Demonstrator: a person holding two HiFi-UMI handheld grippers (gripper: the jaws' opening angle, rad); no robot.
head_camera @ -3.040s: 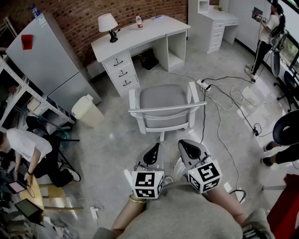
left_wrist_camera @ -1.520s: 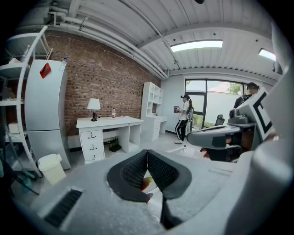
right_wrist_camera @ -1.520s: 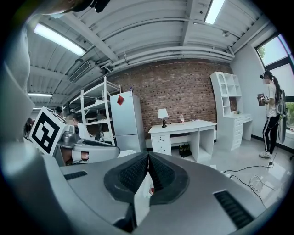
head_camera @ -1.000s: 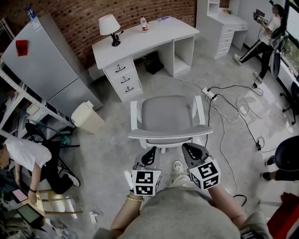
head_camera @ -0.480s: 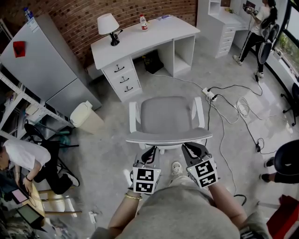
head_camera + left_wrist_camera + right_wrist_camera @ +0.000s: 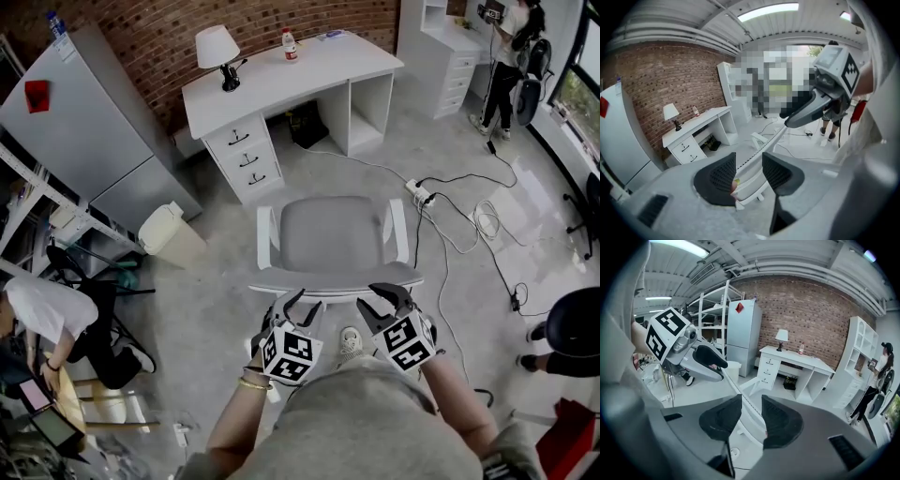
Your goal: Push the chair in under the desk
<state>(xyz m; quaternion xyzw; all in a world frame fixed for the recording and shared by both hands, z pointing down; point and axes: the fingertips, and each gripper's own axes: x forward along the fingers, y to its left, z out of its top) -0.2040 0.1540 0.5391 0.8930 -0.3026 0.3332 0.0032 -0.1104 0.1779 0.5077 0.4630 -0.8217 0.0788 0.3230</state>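
— Once clamped on the backrest (image 6: 335, 278), push which way?
— Straight at the desk (image 6: 291, 75) kneehole. Mind the chair (image 6: 333, 234) out mid-floor, well apart from it, seat facing it.
— And grip?
— See left gripper (image 6: 292, 305) just opened wide, right gripper (image 6: 380, 298) just opened partway, backrest top between both, unpinched. Close evenly, push level, steer off the power strip (image 6: 418, 194).

A red brick wall (image 6: 281, 21) rises behind a grey floor (image 6: 217, 274) with trailing cables (image 6: 448, 212) and a grey refrigerator (image 6: 94, 122).
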